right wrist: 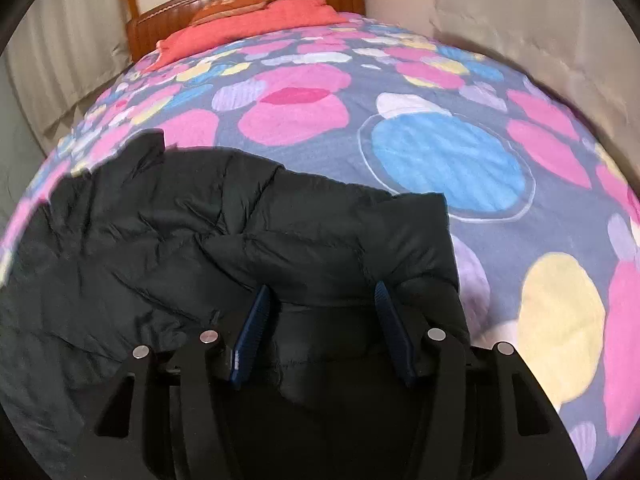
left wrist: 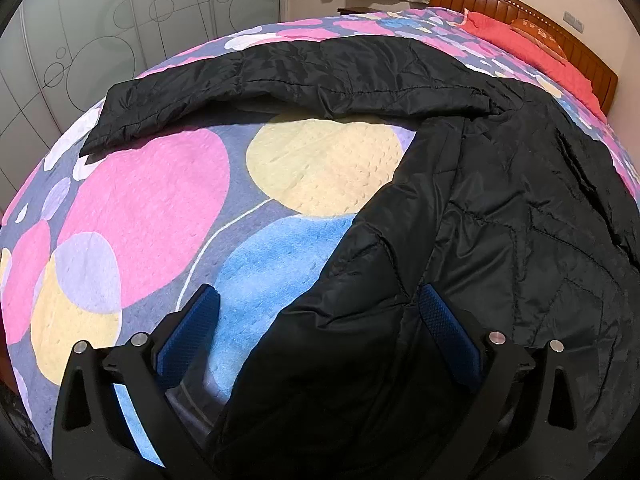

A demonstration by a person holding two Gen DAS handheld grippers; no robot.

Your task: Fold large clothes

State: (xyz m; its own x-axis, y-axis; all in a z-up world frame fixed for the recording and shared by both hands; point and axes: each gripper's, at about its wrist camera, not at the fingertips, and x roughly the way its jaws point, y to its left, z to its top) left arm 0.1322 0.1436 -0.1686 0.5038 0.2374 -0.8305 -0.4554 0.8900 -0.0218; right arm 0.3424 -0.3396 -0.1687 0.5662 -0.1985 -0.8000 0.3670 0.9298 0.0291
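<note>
Two grippers hover over your black quilted puffer jacket, spread on the bed's circle-patterned quilt (one sleeve outstretched). Left gripper fingers stand wide at the hem; right gripper fingers gape partway, gripping nothing.

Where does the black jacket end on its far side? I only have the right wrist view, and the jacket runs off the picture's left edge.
Observer: In the left wrist view, one sleeve lies stretched out across the bedspread, away from the body of the jacket, and is not yet folded in.
Operator: What about the left gripper?
Observer: The left gripper is open and straddles the jacket's near edge. Neither pad presses the fabric.
Operator: Is there anything beyond the bed on that side?
Observer: There is a frosted wardrobe door with circle outlines.
</note>
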